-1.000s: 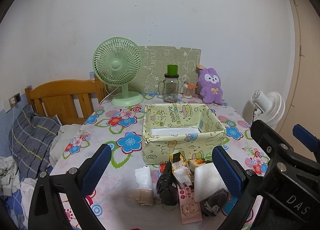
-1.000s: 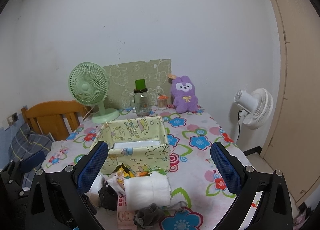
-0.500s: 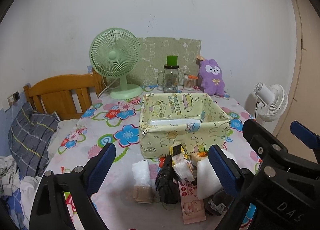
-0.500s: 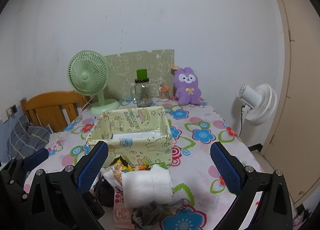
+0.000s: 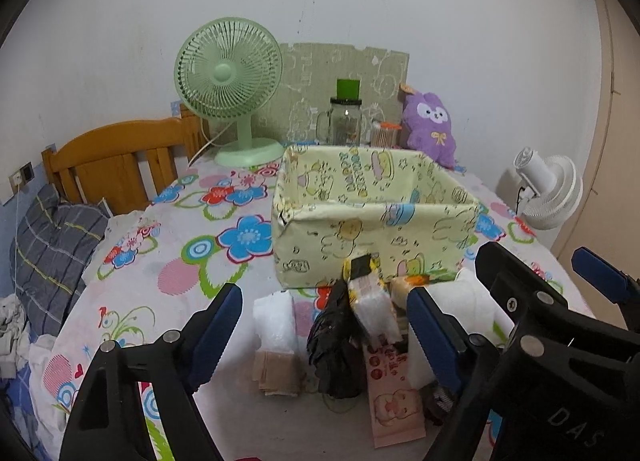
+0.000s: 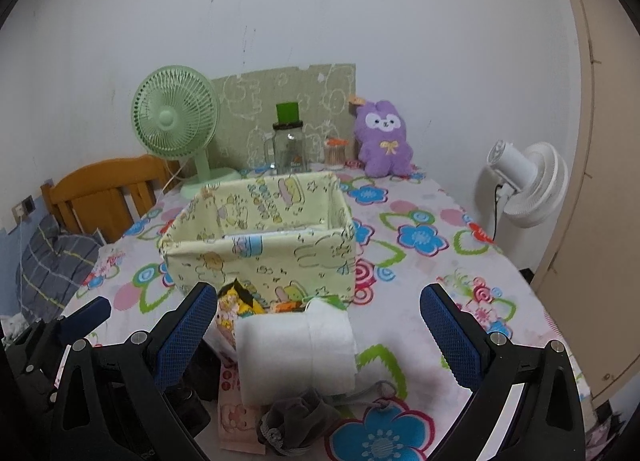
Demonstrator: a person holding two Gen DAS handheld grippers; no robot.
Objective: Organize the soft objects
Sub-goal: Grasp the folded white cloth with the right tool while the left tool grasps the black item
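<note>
Both sets of fingers are spread and empty: the left gripper [image 5: 320, 329] over the black bag [image 5: 334, 345], the right gripper [image 6: 318, 335] over the white roll [image 6: 294, 353] at the counter's [image 6: 424, 273] near edge. Best lower squarely, pinch the roll mid-body, then lift clear over the yellow box's [image 6: 260, 249] near wall beyond.

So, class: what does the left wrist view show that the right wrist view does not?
Only the left wrist view shows the clear plastic packet and tan folded cloth. Only the right shows the grey drawstring pouch. Both share the yellow fabric box, green fan and purple plush, with both tongs open.
</note>
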